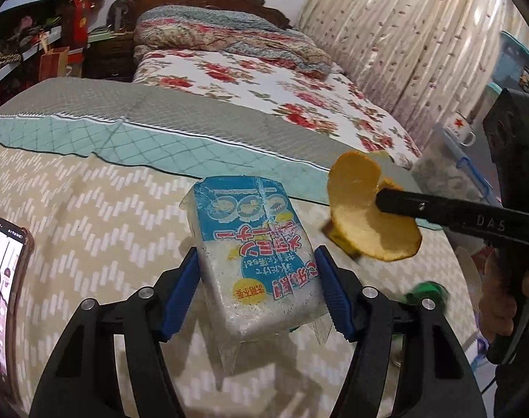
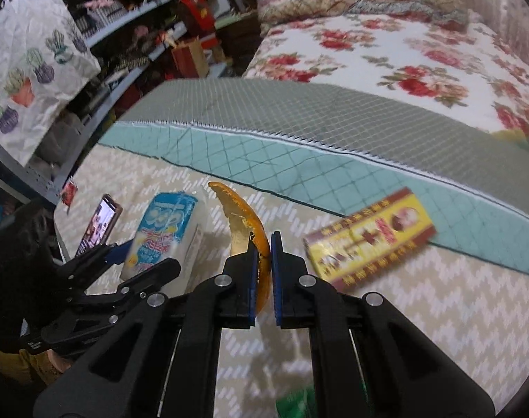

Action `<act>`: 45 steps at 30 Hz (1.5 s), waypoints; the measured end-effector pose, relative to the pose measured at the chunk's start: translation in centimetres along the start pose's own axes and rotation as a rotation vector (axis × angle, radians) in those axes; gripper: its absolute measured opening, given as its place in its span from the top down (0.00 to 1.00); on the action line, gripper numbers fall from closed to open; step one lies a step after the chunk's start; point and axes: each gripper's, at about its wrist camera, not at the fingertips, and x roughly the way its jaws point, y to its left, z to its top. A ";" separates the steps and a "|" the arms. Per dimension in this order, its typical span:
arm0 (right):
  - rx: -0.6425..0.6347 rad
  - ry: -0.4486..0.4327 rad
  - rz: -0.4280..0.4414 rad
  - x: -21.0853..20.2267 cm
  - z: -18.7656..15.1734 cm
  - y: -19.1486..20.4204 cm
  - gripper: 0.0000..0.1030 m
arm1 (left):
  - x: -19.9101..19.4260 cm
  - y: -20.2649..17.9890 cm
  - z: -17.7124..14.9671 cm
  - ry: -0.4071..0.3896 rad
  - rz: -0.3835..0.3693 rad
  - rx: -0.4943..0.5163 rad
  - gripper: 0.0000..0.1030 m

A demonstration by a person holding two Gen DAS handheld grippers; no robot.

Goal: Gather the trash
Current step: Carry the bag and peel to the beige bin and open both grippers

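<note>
A: Currently, two pieces of trash are held clear of the zigzag-patterned counter (image 1: 90,202). A wrapped white sponge block (image 1: 257,264) is pinched between the blue pads of the left hand-held gripper (image 1: 257,292), low in the middle of the left wrist view. An orange peel (image 2: 250,230) is clamped edge-on by the right hand-held gripper (image 2: 262,271), its jaws pressed almost together on the rind.

B: What could be lost first?

A: The peel, probably. Only its lower edge is caught, and most of the curl stands free above the pads. If the hand is swung quickly, the rind could be torn or slid out.

B: And the sponge block?

A: It is gripped across its lower half only, with the printed upper end leaning away. The plastic wrapper looks slick, so the block might be tipped forward out of the pads if the grip is loosened or the wrist dipped.

B: Could the two collide?

A: It seems possible. In the left wrist view the peel is seen just beside the sponge's upper right corner, so a small inward drift could knock one load against the other.

B: Anything else at risk?

A: A phone (image 1: 3,299) is propped at the lower left edge, and a yellow and red box (image 2: 369,240) lies at the right of the right wrist view. Either could be struck by a dropped item. No bin is seen, so the carry's length cannot be judged.
</note>
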 end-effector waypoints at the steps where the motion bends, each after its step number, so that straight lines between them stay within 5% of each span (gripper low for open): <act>1: 0.011 -0.020 -0.008 -1.0 -0.4 -0.4 0.91 | -0.2 -0.6 -0.1 -0.001 -0.006 0.010 0.39; 9: 0.212 -0.152 -0.046 -7.6 -4.8 -7.6 0.91 | -1.9 -4.5 0.3 -0.022 -0.065 0.078 0.39; 17: 0.449 -0.227 -0.089 -12.2 -13.8 -15.9 0.91 | -0.5 -12.8 0.6 0.053 -0.249 0.220 0.39; 26: 0.631 -0.348 -0.163 -17.4 -21.8 -23.4 0.91 | 5.3 -28.0 0.1 0.256 -0.461 0.391 0.39; 35: 0.785 -0.462 -0.349 -23.3 -28.7 -32.5 0.91 | 12.8 -43.5 -1.0 0.409 -0.654 0.443 0.39; 43: 0.840 -0.448 -0.393 -23.2 -31.6 -37.8 0.91 | 21.1 -50.2 -4.4 0.520 -0.605 0.461 0.38; 45: 0.834 -0.444 -0.398 -22.8 -31.6 -38.3 0.87 | 22.5 -51.0 -4.6 0.530 -0.594 0.434 0.30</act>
